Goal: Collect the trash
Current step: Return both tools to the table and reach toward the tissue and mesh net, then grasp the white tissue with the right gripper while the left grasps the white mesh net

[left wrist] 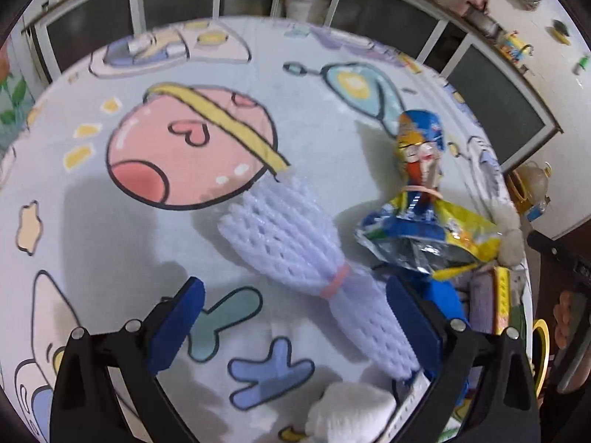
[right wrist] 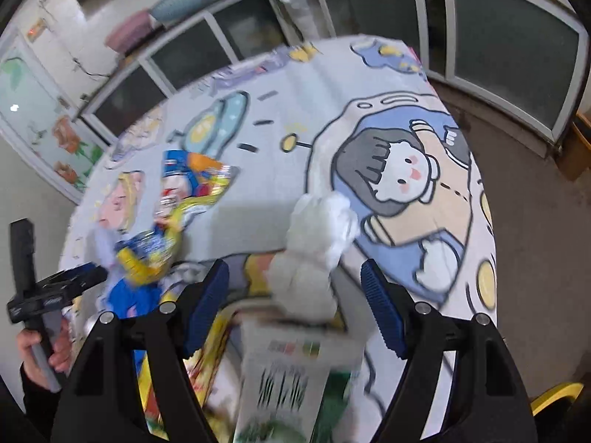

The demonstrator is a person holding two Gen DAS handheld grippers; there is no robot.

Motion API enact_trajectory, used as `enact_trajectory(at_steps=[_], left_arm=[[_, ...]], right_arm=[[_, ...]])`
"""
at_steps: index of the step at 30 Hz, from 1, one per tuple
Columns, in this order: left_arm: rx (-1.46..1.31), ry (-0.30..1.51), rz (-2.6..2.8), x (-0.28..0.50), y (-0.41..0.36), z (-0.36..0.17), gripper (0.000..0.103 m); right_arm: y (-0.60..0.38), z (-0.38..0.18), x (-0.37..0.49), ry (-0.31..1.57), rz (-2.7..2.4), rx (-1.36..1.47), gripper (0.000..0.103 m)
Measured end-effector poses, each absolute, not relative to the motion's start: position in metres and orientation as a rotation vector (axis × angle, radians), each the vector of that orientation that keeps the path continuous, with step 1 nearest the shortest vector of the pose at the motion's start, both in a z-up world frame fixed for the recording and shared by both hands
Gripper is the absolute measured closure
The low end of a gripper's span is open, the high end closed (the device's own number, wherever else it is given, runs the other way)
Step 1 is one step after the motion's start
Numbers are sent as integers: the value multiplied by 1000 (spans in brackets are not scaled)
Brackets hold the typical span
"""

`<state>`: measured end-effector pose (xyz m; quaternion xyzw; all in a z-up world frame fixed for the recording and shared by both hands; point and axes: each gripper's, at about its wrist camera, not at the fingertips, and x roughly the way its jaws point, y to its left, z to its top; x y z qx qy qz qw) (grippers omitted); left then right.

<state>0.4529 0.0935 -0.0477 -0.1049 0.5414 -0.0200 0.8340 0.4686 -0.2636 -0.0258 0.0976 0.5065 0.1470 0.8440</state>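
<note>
We take this as the reach stage of collecting trash: nothing is gripped yet, and both tongs stand spread over the litter on the cartoon-printed tablecloth [left wrist: 110, 243].

Nearest to us in the left wrist view, the left gripper [left wrist: 291, 317] has its blue-padded jaws wide apart and empty. The white foam mesh fruit sleeve with a pink rubber band [left wrist: 310, 258] lies between them, its near end close to the right-hand pad, though we cannot tell if it touches. A crumpled white tissue [left wrist: 351, 409] lies nearer still, at the bottom edge.

In the right wrist view, the right gripper [right wrist: 295, 306] is likewise open and holds nothing. A blurred white-and-green printed carton [right wrist: 295, 376] lies near, between its jaws, and a wad of white tissue paper [right wrist: 314, 243] sits just beyond the fingertips.

Farther off, to the right of the sleeve, stands the crumpled blue-and-yellow foil snack bag [left wrist: 421, 221].

Next, we judge, the left tongs need to slide right and forward to centre on the sleeve's banded waist, then close; the foam will squash, so we should bite deep.
</note>
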Motion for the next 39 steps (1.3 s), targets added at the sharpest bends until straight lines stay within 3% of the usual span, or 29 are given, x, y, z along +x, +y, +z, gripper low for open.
enact_trajectory(at_steps=[5,7,8,9,10,12,15,31,39], left_arm=[[-284,1203,-78,473,90,-65,8],[-287,1196,-75,478,89,-66,8],[-294,1189,-75,481,89,-66,16],[-301,1190,-70,484,90,-67,29],[-307,1196,-56,485,92,-68,34],[-317,1187,-29,487,96,-68,58],[-365,1182,-56,483,105,-64,76],[-311,924,-51,398,136,53,78],[-301,905,-105,343,126,63,78]], right_arm=[[-252,-50,493,1153,291,204,33],[-247,-53,497,1161,300,196,38],[-245,-54,498,1159,292,188,44],[-244,-55,498,1160,283,174,60],[-243,-55,498,1163,274,161,70],[-245,-57,497,1164,281,163,71],[-247,-54,497,1149,282,173,73],[-267,49,431,944,350,264,73],[-290,44,356,953,370,274,73]])
